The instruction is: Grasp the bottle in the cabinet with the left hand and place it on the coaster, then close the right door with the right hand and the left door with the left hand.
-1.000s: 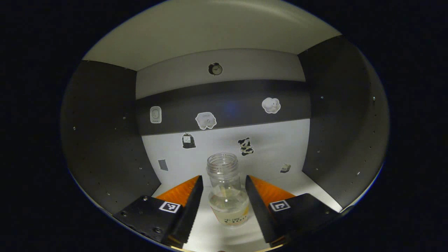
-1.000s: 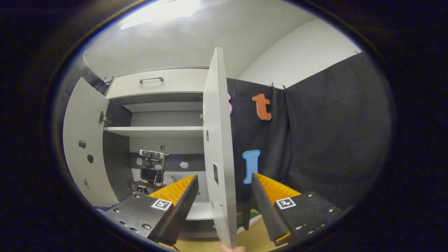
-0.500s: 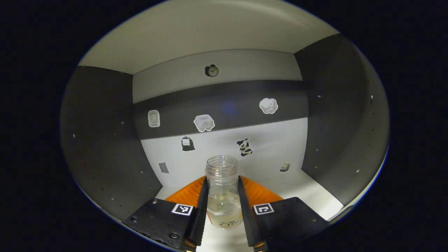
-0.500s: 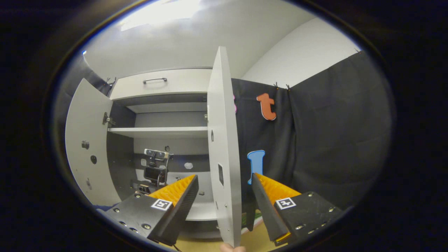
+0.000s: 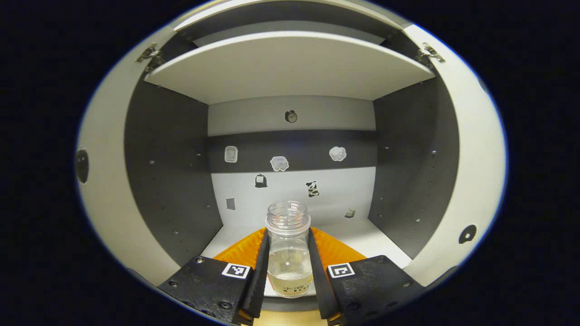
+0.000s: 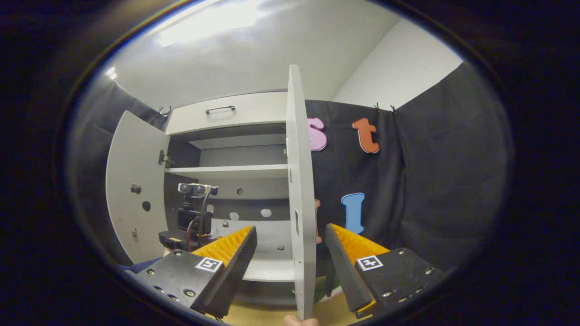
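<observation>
Bottle (image 5: 288, 253), uncapped, part-filled: clamped in left gripper (image 5: 288, 271); carry upright to coaster; right gripper (image 6: 290, 260) wide, straddling right door (image 6: 301, 203).

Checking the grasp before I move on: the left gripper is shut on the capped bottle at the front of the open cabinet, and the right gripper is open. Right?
One slip: the bottle has no cap; the left gripper view shows its threaded mouth open. The rest holds: the left gripper is shut on it at the front of the open cabinet, and the right gripper is open.
</observation>
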Motion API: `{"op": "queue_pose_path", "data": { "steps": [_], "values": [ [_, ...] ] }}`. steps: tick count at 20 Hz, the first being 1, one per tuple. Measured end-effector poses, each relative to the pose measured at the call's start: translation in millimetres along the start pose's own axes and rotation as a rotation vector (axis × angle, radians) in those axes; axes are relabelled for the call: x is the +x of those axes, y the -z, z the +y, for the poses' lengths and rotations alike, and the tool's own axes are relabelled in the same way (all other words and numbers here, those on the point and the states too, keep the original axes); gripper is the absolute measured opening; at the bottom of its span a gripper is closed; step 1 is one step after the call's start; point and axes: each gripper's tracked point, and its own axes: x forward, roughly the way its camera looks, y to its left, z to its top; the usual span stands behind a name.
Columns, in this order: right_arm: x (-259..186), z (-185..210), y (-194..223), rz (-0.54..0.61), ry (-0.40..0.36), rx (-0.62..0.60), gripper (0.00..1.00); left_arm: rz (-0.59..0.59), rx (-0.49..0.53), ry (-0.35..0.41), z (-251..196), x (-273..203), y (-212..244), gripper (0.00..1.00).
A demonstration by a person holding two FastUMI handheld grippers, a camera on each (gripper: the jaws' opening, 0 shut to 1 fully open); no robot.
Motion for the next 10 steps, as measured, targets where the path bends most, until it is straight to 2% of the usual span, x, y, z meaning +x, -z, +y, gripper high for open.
{"op": "queue_pose_path", "data": {
  "steps": [5, 10],
  "values": [
    [-17, 7, 7, 0.036, -0.123, -0.003, 0.92, 0.026, -0.041, -0.022, -3, -67, 24, 0.48],
    [-39, 9, 15, 0.060, -0.213, -0.006, 0.92, 0.065, -0.061, -0.083, 8, -120, 70, 0.51]
  ]
}}
